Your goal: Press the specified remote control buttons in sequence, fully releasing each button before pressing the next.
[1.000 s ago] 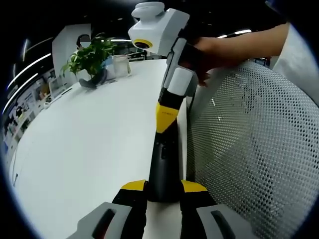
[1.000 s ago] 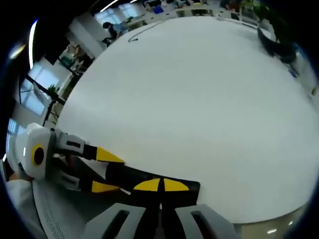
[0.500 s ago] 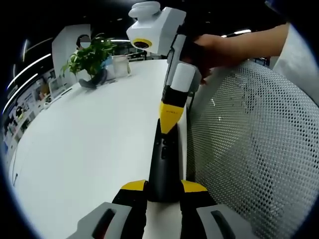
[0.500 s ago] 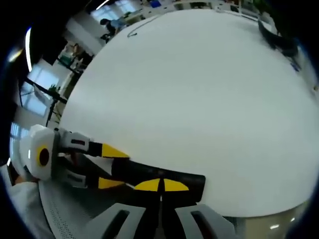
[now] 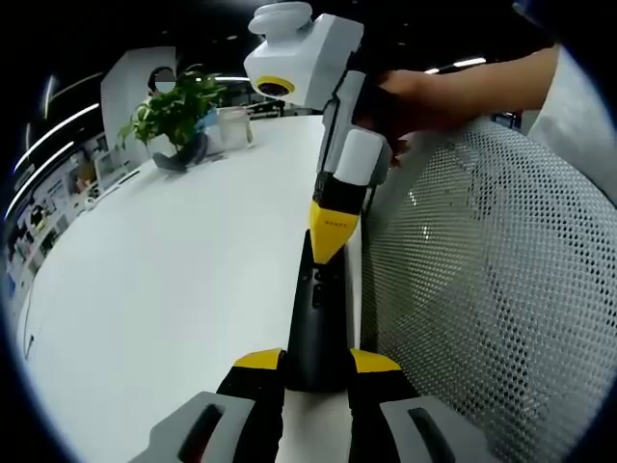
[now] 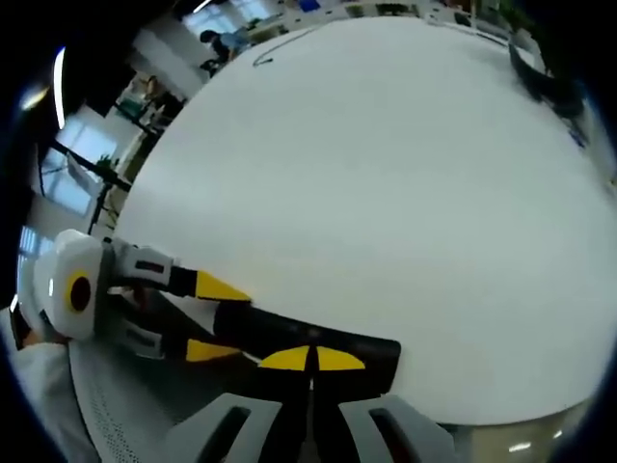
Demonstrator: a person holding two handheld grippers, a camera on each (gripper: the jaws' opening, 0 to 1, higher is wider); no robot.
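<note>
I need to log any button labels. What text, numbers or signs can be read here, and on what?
No readable text.
Remote: button marks too small and dark to read.
Right tongs: faint mark on the yellow tip, blurred.
Left tongs: no print seen.

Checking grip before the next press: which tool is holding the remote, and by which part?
The left tool clamps the black remote by its near end. The right tool, shut, holds nothing and points its tip at the button face.
</note>
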